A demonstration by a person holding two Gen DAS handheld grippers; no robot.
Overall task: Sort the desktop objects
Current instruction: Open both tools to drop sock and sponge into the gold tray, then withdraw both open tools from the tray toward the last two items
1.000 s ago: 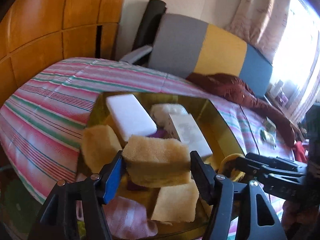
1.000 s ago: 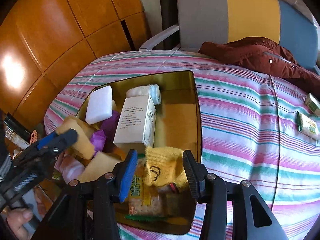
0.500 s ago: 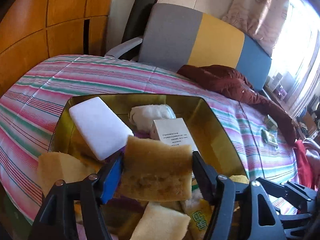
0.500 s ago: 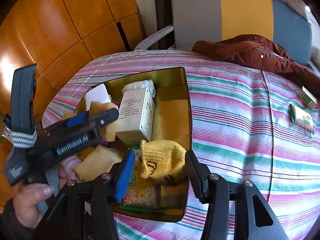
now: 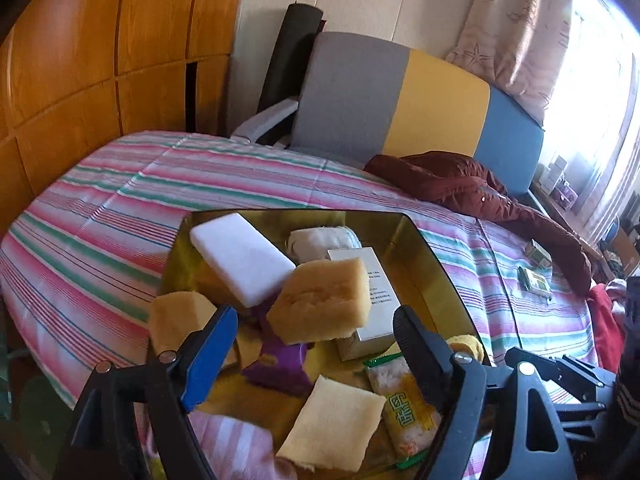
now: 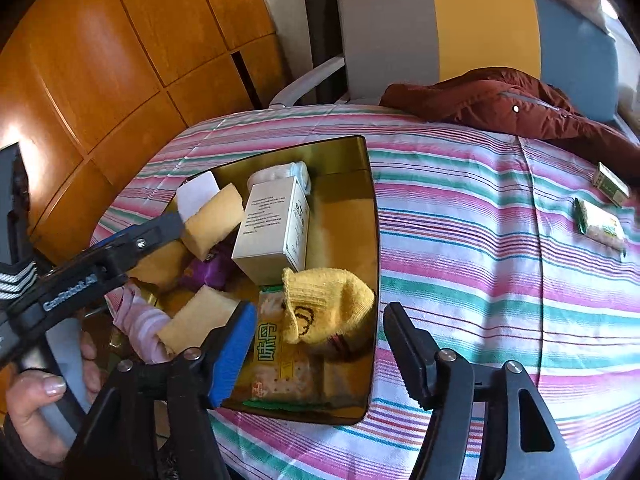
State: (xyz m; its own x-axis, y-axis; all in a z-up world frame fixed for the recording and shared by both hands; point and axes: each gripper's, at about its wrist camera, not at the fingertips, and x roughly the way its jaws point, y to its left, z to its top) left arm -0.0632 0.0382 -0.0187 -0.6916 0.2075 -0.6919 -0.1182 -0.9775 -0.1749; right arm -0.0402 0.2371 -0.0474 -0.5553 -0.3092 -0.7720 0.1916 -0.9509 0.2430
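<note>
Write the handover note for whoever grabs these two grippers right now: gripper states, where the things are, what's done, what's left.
Left gripper: open, its fingers have just been opening; the tan sponge it let go lies tilted on the white box in the gold tray.
Right gripper: open, also just opening; the yellow sock lies between the fingers, untouched, on the cracker packet.
Done: sponges, white foam block, purple packet and socks are in the tray.
Left: two small packets on the striped cloth by the maroon jacket.
</note>
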